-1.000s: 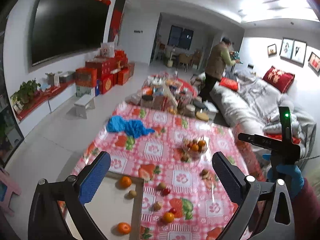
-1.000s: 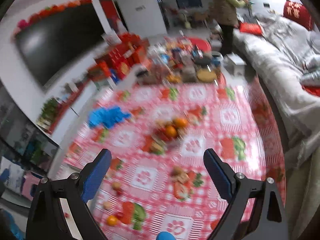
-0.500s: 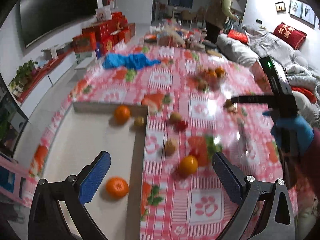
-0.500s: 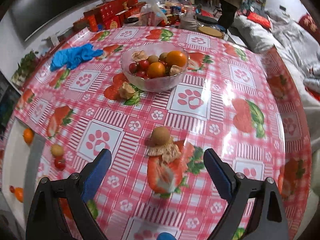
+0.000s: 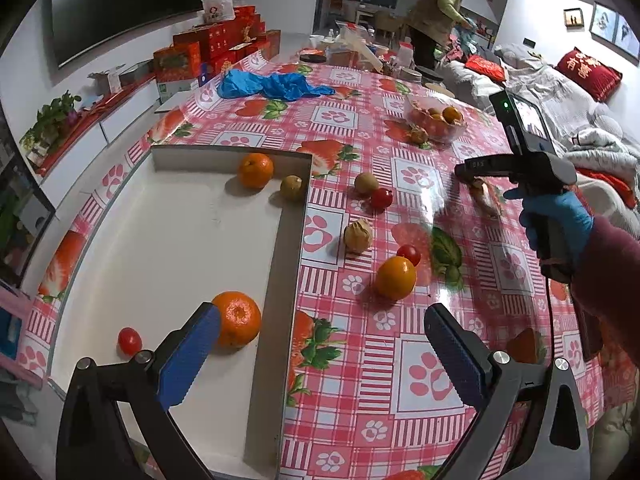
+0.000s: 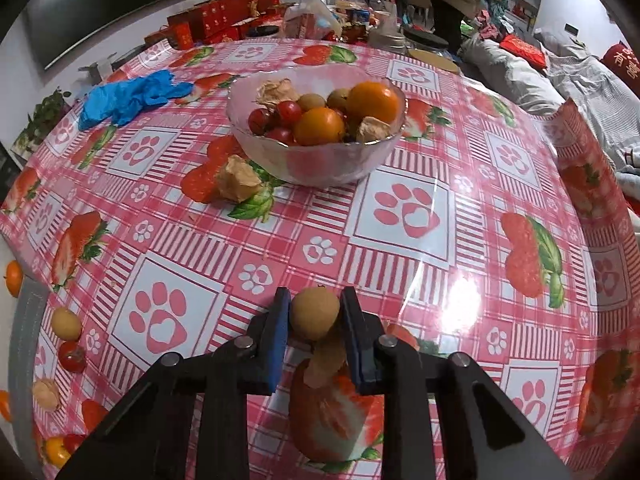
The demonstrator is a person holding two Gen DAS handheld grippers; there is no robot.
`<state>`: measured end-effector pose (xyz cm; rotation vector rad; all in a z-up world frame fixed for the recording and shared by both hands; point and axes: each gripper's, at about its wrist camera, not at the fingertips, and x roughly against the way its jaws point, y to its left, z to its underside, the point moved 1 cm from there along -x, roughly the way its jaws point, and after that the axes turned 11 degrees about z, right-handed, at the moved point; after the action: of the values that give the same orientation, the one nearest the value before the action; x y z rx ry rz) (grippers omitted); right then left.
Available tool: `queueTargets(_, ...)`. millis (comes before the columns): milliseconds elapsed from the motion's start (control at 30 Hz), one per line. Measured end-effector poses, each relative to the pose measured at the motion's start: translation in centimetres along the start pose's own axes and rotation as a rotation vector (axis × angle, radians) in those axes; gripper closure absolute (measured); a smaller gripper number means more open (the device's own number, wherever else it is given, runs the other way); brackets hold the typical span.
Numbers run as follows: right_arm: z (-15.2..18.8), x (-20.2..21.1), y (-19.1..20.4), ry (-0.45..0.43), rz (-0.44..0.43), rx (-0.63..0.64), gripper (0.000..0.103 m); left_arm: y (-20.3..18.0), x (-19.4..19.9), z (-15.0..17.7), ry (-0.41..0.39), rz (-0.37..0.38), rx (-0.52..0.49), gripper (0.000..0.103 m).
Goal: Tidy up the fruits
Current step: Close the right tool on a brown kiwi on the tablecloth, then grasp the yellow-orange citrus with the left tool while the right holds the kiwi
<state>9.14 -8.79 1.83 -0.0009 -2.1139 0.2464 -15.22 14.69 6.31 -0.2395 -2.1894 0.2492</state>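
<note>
Now the right tongs (image 6: 315, 322) pinch a small brown fruit (image 6: 314, 313) on the desk (image 6: 400, 264); lift straight, gently, then carry it ahead to the glass bowl (image 6: 316, 160). Left tongs (image 5: 320, 354) gape empty.

Blue gloves (image 5: 272, 85) lie on the strawberry tablecloth (image 5: 400, 360); red boxes (image 5: 216, 46) stand behind.

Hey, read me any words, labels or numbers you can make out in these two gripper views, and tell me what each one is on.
"有喜" reads roughly, in gold characters on the red cushion on the sofa; the second character is uncertain.
Light marking on the top bar of the right gripper: too small to read.
Red gift boxes by the wall: gold printing, blurred, unreadable.
White card atop the boxes: a picture, no legible words.
Tablecloth: paw and strawberry prints only, no text.
</note>
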Motion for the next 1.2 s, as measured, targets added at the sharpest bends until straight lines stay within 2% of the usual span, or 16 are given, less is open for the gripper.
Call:
queueTargets(100, 0.1, 1.6, -0.9, -0.048, -0.053, -0.038, 0.075, -0.6, -0.4, -0.1, 0.007, 0.002, -0.013, 0.001)
queueTargets(167, 0.7, 3.3, -1.7, -0.060, -0.146, -0.073, 0.075, -1.0, -0.6, -0.2, 0.004, 0.013, -0.018, 0.001)
queueTargets(233, 1.5, 4.8, -2.1, -0.069, -0.204, -0.085, 0.075, -1.4, -0.9, -0.3, 0.005, 0.018, -0.026, 0.001)
queueTargets(333, 3.6, 6.8, -2.2, -0.077, -0.238, -0.076, 0.075, -2.1, -1.4, -0.4, 0.007, 0.031, -0.030, 0.001)
queueTargets(500, 8.1, 7.8, -2.3, -0.037, -0.270, -0.089, 0.075, -3.8, -2.7, -0.5, 0.019, 0.046, -0.038, 0.001)
queueTargets(667, 11.9, 8.6, -2.5, -0.027, -0.270, -0.099, 0.075, -5.4, -4.5, -0.7, 0.034, 0.031, -0.064, 0.001)
queueTargets(900, 14.3, 9.5, -3.5, -0.032, -0.271, -0.124, 0.075, -6.6, -7.6, -1.3, 0.055, -0.036, -0.104, 0.002)
queueTargets(967, 14.7, 9.6, -3.7, -0.029, -0.276, -0.134, 0.075, -6.7, -8.1, -1.4, 0.065, -0.037, -0.121, 0.021)
queueTargets(1033, 14.9, 9.6, -3.8, -0.030, -0.276, -0.141, 0.075, -6.5, -9.1, -1.3, 0.105, -0.039, -0.134, 0.029)
queueTargets(1133, 15.6, 9.5, -3.8, -0.024, -0.281, -0.148, 0.075, -6.0, -9.9, -1.1, 0.124, -0.032, -0.124, 0.033)
queueTargets(1167, 15.9, 9.4, -3.7, -0.018, -0.282, -0.149, 0.075, -5.9, -10.1, -1.0, 0.126, -0.032, -0.124, 0.043)
queueTargets(1200, 16.1, 9.3, -3.7, -0.012, -0.284, -0.150, 0.075, -5.9, -10.4, -0.9, 0.137, -0.032, -0.125, 0.048)
